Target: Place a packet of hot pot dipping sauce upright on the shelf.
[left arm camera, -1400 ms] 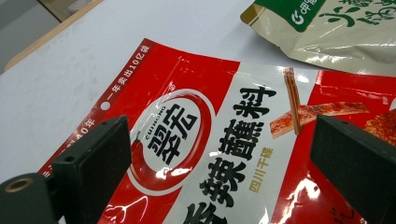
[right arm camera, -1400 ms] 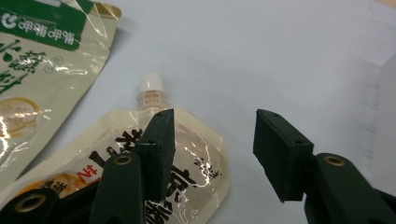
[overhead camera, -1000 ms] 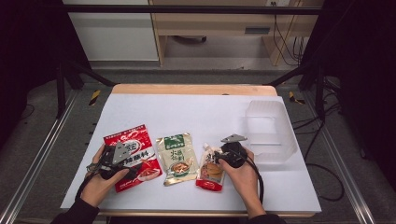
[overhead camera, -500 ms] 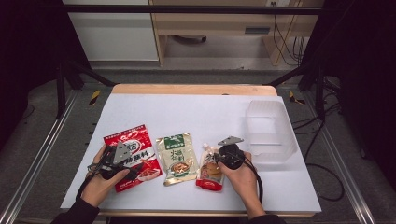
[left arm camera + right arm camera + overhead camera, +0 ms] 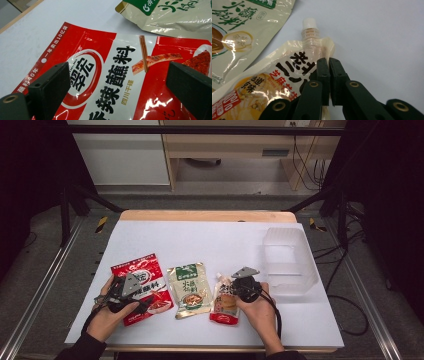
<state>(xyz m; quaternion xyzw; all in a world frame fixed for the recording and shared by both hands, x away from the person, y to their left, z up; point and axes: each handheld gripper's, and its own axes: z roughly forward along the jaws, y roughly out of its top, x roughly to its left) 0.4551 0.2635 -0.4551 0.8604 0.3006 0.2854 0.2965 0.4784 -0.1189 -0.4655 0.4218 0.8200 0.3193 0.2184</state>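
The setting is appearing as a laboratory or recording workspace rather than a home. A counter point(image 5: 210, 240) with a white covering and a wooden edge is standing inside a frame of black metal bars point(image 5: 200, 130). Metal rails point(image 5: 40, 290) are running along the grey floor on both sides. Loose cables point(image 5: 300, 155) are hanging at the back beside plain wooden furniture point(image 5: 225, 145). Dark areas are flanking the lit counter.
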